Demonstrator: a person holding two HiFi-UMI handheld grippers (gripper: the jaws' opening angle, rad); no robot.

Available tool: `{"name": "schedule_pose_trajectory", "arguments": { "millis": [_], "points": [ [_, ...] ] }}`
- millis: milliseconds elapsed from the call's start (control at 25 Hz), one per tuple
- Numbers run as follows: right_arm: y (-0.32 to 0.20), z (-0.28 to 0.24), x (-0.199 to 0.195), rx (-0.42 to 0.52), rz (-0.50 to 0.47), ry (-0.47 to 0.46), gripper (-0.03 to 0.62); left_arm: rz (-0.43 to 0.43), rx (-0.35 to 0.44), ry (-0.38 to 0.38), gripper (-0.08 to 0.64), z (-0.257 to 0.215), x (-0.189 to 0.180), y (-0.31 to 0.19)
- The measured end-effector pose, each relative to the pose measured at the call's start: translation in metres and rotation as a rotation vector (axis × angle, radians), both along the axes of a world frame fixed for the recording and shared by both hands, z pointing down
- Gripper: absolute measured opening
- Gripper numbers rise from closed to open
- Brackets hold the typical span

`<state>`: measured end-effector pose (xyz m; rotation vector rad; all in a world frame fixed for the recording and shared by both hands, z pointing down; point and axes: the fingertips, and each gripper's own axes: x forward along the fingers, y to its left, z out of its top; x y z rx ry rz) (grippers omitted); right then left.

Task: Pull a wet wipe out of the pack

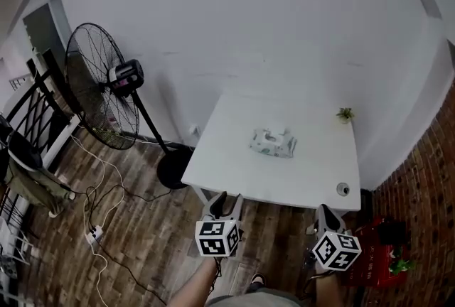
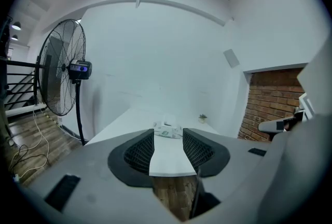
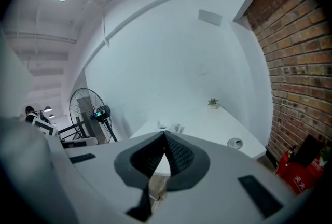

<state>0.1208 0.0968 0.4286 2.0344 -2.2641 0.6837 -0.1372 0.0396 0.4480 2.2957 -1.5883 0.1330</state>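
We hold both grippers at the lower edge of the frame, short of the table and well apart from the wet wipe pack. The left gripper has its jaws apart with nothing between them. The right gripper has its jaws closed tip to tip on nothing.

Risk: the pack looks light and soft, so pulling from it without pinning it down would probably drag or lift it. Risk: unless the closed right jaws part before contact, they can only push at the opening.

The pack lies flat at the centre of the white table. It is pale with greenish print. White pieces stand up from its top, too small to identify.
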Motion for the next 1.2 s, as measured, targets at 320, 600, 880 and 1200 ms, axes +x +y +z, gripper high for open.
{"name": "schedule_pose_trajectory", "arguments": {
  "millis": [320,600,880,1200],
  "points": [
    [-0.054,0.015,0.021,-0.031,-0.018,-0.015,0.002,-0.02,-0.031,-0.013,0.164,0.013,0.015,-0.044],
    [-0.089,0.023,0.027,-0.045,-0.001,-0.02,0.002,0.007,-0.034,-0.021,0.164,0.019,0.025,-0.085],
    [-0.141,0.019,0.035,-0.042,0.044,0.011,0.002,0.056,-0.03,0.006,0.164,0.023,0.036,-0.157],
    [-0.217,-0.005,0.034,-0.008,0.098,0.024,0.002,0.128,-0.014,0.0,0.164,0.008,0.044,-0.246]
  ]
}}
